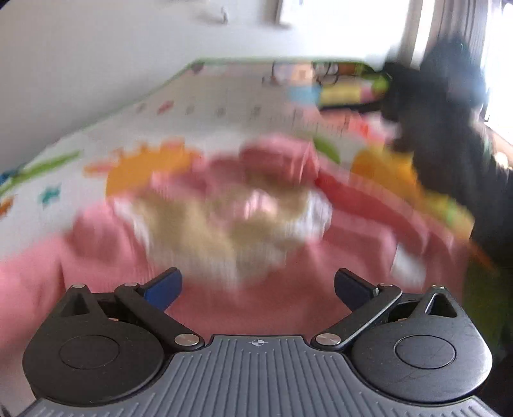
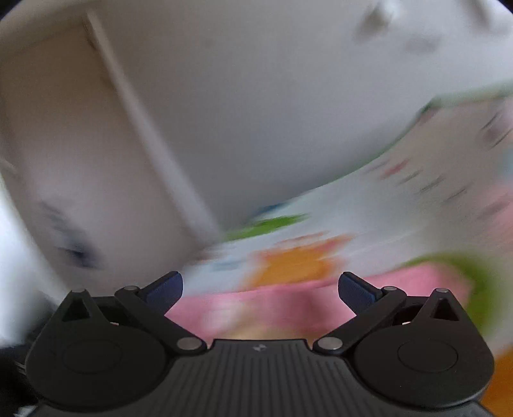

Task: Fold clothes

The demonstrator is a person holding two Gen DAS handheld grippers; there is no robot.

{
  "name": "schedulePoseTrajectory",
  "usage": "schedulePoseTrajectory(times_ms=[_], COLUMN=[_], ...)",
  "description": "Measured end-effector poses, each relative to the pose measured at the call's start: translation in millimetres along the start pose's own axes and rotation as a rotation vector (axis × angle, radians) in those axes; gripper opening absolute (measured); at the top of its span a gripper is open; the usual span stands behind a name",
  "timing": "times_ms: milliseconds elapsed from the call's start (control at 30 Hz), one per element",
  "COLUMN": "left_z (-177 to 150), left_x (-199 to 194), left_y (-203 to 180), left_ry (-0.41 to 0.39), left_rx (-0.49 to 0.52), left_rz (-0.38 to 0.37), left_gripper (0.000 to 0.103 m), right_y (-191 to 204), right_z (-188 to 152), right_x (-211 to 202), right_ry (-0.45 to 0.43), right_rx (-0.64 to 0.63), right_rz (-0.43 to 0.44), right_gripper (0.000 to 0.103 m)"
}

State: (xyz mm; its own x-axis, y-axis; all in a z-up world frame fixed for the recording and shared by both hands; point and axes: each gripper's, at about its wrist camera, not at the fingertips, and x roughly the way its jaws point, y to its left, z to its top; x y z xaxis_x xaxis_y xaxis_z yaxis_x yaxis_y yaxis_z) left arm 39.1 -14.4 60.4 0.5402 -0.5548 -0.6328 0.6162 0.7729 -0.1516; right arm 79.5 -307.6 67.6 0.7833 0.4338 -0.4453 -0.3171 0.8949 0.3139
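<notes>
A pink garment [image 1: 105,243] with a tan and white print lies spread on a colourful play mat [image 1: 96,144]; both views are motion-blurred. My left gripper [image 1: 258,287] is open and empty, just above the garment's near part. My right gripper [image 2: 260,293] is open and empty, with the pink garment's edge [image 2: 256,304] showing between and beyond its fingers. In the left wrist view the other gripper, a dark blurred shape [image 1: 442,106], is at the upper right above the mat.
The play mat [image 2: 320,218] has orange, green and blue patches and a green border. A white wall [image 1: 96,48] runs along its far side. A white door [image 2: 80,144] stands at left in the right wrist view. A bright window [image 1: 336,19] is behind.
</notes>
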Motion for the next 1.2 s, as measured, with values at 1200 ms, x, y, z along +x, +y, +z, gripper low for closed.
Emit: schedulePoseTrajectory(times_ms=[1200], left_z=[-88.6], left_x=[-81.9], left_y=[186.8], left_ry=[-0.188], left_rx=[-0.856], left_rz=[0.205], left_gripper=[0.090], right_y=[267.5], right_z=[-53.0], right_x=[141.8], right_ry=[0.133], right_rx=[-1.024], right_rz=[-0.076], right_gripper=[0.103])
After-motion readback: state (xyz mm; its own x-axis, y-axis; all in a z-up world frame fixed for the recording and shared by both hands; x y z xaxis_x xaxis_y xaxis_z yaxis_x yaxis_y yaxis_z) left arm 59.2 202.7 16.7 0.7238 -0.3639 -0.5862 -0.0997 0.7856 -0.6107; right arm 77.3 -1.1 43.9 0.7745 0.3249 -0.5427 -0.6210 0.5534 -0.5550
